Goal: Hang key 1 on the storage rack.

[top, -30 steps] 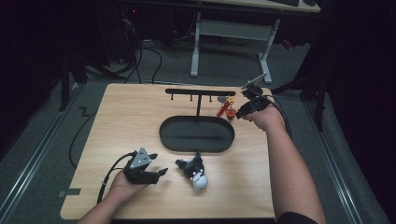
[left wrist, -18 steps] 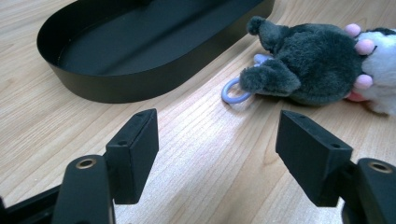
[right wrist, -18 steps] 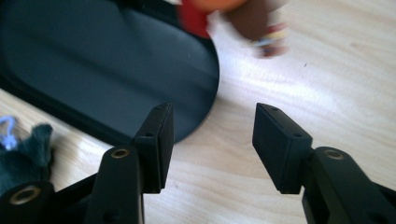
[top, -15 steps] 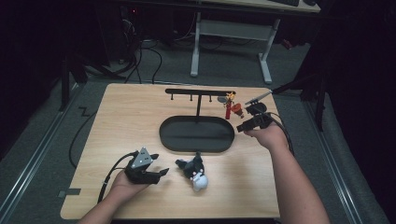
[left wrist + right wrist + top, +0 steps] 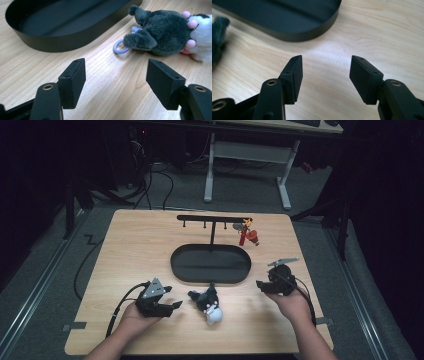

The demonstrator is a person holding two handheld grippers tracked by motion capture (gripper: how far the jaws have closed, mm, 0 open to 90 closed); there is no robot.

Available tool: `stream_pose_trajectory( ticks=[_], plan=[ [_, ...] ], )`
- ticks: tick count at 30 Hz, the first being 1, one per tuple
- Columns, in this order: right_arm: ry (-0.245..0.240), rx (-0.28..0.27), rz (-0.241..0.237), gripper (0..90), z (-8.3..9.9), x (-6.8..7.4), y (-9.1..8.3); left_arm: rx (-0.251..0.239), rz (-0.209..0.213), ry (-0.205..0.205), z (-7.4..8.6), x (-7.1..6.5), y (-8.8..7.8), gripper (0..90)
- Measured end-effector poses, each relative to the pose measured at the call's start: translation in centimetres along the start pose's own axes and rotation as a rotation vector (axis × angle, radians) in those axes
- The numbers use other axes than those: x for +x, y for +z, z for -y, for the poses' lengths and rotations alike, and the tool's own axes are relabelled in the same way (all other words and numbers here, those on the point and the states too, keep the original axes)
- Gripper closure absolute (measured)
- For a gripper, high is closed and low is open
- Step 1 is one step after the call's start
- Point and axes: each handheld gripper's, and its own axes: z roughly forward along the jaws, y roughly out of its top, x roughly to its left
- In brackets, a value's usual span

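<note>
Left claw (image 5: 176, 305) low over the counter (image 5: 130, 255), near front edge, jaws spread wide, nothing between them; aimed at the plush toy (image 5: 209, 304), just short of it. Same in left gripper view: left claw (image 5: 116, 82) gaping over bare wood; plush toy (image 5: 165, 33) lying on its side ahead, dark grey body, white part at right, pink toe pads; pale blue ring (image 5: 119, 48) at its near end flat on the wood, untouched.

Right claw (image 5: 260, 285) low at the counter's right side, just past the right end of the tray (image 5: 211, 265), well apart from the plush toy; jaws parted and empty, just been opening. Right gripper view: right claw (image 5: 325, 71) over bare wood, tray (image 5: 294, 35) rim ahead at upper left, dark plush edge at far left.

Tray oval, black, mid-counter, nothing visible inside; plush toy just in front of its near rim, not touching as far as can be told. Black hook rack (image 5: 212, 220) standing behind the tray; red keychain (image 5: 246, 234) hanging at its right end.
</note>
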Motion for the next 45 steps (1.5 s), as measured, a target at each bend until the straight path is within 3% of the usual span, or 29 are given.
stream_pose_trajectory(
  ticks=[2,8,11,12,15,19,21,23,28,32,39,42,45],
  plan=[
    [-0.022,-0.044,0.023,44.8,1.9,0.5,0.3,0.006,0.0,0.001,0.0,-0.1,0.0,32.4],
    [-0.014,-0.151,0.019,44.2,6.2,1.3,0.3,0.014,0.007,0.019,-0.1,-0.7,0.1,32.5],
    [-0.021,-0.252,0.048,44.8,8.5,1.9,-0.6,0.023,0.022,0.026,-0.3,-1.3,0.2,33.0],
    [-0.018,-0.244,0.037,43.4,8.6,1.9,-1.3,0.025,0.025,0.032,-0.3,-1.6,0.2,33.1],
    [-0.015,-0.314,0.074,44.7,9.0,1.8,-2.5,0.047,0.022,0.06,-0.5,-2.4,0.6,33.9],
    [0.01,-0.298,0.049,45.6,9.3,1.6,-2.0,0.089,0.032,0.069,-0.5,-3.0,1.1,40.6],
    [0.005,-0.288,0.039,45.6,9.3,1.6,-1.8,0.106,0.054,0.085,-0.5,-3.3,1.2,53.5],
    [0.007,-0.283,0.026,45.7,9.3,1.7,-1.7,0.128,0.038,0.109,-0.5,-3.6,1.6,62.7],
    [-0.003,-0.291,0.018,45.8,8.9,2.0,-1.6,0.137,0.048,0.061,-1.3,-4.1,2.7,84.7],
    [0.004,-0.3,0.009,45.8,9.0,1.8,-1.7,0.16,0.055,0.086,-2.3,-5.4,3.8,87.6],
    [0.024,-0.309,-0.013,46.0,9.4,1.1,-2.0,0.182,0.069,0.139,-5.5,-8.6,7.8,88.3],
    [0.035,-0.311,-0.013,46.0,9.5,0.7,-2.1,0.171,0.094,0.178,-7.4,-10.7,9.8,88.7],
    [0.055,-0.317,-0.013,45.7,9.7,0.2,-2.1,0.187,0.078,0.237,-8.2,-11.9,11.4,88.4]
  ],
)
